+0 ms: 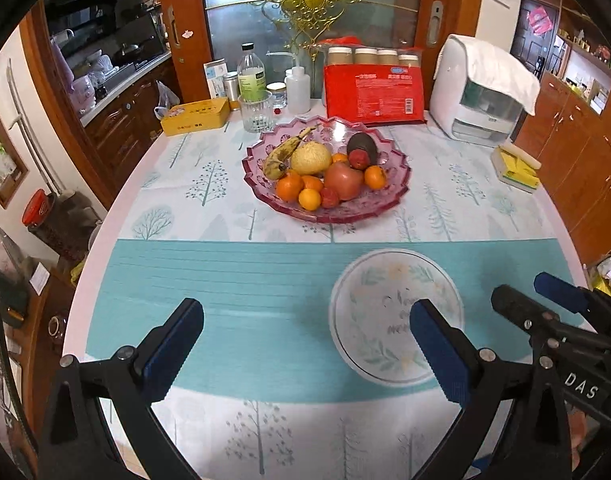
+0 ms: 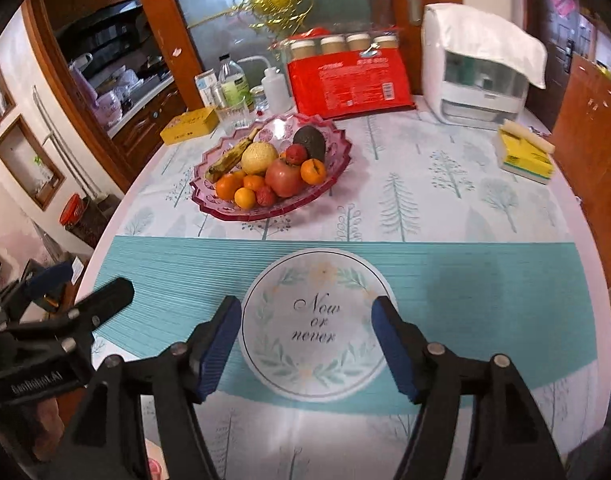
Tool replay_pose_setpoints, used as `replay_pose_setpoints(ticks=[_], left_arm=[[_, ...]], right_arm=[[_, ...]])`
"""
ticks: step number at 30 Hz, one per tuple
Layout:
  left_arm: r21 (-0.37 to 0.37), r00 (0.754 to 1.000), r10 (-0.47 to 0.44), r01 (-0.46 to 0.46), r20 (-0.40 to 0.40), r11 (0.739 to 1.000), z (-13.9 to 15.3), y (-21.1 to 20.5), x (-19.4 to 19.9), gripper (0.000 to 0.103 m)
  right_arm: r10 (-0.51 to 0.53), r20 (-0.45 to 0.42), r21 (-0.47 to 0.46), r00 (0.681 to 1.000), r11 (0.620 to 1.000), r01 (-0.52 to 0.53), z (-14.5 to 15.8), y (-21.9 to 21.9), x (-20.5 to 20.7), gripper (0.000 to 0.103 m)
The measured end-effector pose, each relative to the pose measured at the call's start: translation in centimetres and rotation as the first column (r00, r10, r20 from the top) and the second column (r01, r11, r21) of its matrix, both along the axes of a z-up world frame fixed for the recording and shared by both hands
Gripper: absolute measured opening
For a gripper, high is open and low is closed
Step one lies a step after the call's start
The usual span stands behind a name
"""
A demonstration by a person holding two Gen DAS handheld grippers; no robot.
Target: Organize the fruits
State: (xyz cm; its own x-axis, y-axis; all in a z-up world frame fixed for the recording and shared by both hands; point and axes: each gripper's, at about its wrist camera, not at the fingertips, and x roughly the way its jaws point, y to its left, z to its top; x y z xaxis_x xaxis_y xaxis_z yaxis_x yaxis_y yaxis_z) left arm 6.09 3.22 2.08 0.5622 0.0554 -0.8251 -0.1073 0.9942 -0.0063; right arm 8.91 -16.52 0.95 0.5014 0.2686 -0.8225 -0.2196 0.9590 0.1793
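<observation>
A pink glass bowl (image 1: 265,194) (image 2: 209,206) stands mid-table with fruit piled in it: a spotted banana (image 1: 283,152) (image 2: 231,156), a pale yellow melon (image 1: 310,157) (image 2: 259,157), a red apple (image 1: 344,181) (image 2: 283,177), a dark avocado (image 1: 362,145) (image 2: 310,141), several oranges (image 1: 290,186) (image 2: 227,188) and small red fruits. My left gripper (image 1: 305,326) hovers open over the teal mat, well short of the bowl, nothing between its fingers. My right gripper (image 2: 307,322) is open too, over the round "Now or never" print (image 2: 313,326) (image 1: 385,312), empty.
Along the table's far edge stand a red package (image 1: 375,92) of jars, a white appliance (image 1: 479,92) under a cloth, bottles, a glass (image 1: 256,111) and a yellow tin (image 1: 195,116). A yellow tissue pack (image 1: 517,168) lies at right. Wooden cabinets flank the table.
</observation>
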Motion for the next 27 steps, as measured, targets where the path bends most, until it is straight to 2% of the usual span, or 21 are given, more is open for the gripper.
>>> replay_pose_setpoints(ticks=[5, 8, 15, 27], left_arm=[[-0.006, 1.0, 0.018, -0.018, 0.011, 1.0, 1.0, -1.0, -2.1, 0.102], [-0.003, 0.999, 0.031, -0.031, 0.012, 1.0, 1.1, -1.4, -2.8, 0.102], [-0.032, 0.998, 0.057, -0.057, -0.013, 0.998, 0.7, -0.8, -2.6, 0.102], [-0.016, 0.998, 0.065, -0.065, -0.005, 0.998, 0.8, -0.6, -2.9, 0.102]], right_arm=[[-0.011, 0.081, -0.022, 0.997, 1.0, 0.012, 2.3, -0.5, -1.8, 0.072], [-0.004, 0.1, -0.05, 0.995, 0.999, 0.009, 2.8, -0.3, -2.3, 0.073], [0.008, 0.078, -0.02, 0.997, 1.0, -0.007, 2.5, -0.7, -2.6, 0.073], [0.021, 0.084, 0.001, 0.996, 1.0, -0.021, 2.6, -0.5, -3.0, 0.073]])
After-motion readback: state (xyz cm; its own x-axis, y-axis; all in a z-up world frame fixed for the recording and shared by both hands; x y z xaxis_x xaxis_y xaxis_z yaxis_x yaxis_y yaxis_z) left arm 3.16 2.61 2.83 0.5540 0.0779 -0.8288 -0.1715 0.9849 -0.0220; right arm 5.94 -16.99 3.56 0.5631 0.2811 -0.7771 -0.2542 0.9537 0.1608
